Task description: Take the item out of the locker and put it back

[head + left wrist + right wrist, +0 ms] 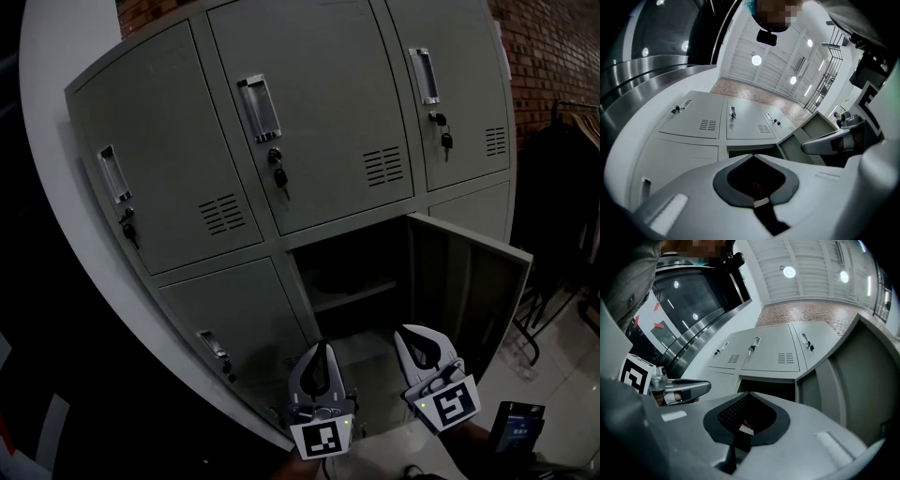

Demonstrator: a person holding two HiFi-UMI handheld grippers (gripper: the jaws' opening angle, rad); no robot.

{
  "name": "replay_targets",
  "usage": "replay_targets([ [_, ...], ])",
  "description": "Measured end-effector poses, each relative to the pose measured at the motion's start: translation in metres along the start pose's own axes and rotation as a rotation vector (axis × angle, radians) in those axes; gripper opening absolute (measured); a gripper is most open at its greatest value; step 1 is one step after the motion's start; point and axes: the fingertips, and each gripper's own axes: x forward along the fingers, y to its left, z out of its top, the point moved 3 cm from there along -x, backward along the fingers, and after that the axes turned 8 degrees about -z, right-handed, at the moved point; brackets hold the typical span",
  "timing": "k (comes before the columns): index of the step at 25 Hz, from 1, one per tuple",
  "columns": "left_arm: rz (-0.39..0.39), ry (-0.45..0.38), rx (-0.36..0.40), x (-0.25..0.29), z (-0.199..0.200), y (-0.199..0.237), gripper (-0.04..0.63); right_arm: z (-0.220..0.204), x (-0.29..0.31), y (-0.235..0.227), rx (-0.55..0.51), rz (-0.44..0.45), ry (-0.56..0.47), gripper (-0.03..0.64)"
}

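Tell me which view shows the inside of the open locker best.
The head view: the open locker faces it, with its shelf visible, though the interior is dark. Both gripper views show only a narrow dark strip of it.

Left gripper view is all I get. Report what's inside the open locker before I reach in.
Observer: The head view shows a shelf across the open compartment. It's too dark in there to make out any item.
Operator: Give me the right gripper's jaws.
Observer: The right gripper is shut, with nothing between its jaws.
Operator: Place both grippers for me.
Observer: The left gripper and the right one sit side by side outside the compartment, tips toward its opening.
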Motion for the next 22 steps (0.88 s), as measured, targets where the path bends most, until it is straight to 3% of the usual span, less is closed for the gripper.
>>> replay_targets([
  [7,0.023,0.004,0.021,0.034,-0.023,0.010,0.000,-0.030,0.048,-0.018,-0.009,0.047,0.013,0.002],
  [13,0.041,0.016,0.026,0.048,-0.041,0.021,0.000,-0.082,0.096,-0.026,-0.051,0.108,0.112,0.011],
  [22,0.080,0.022,0.033,0.045,-0.052,0.043,0.000,-0.128,0.163,-0.024,-0.189,0.162,0.244,0.236],
])
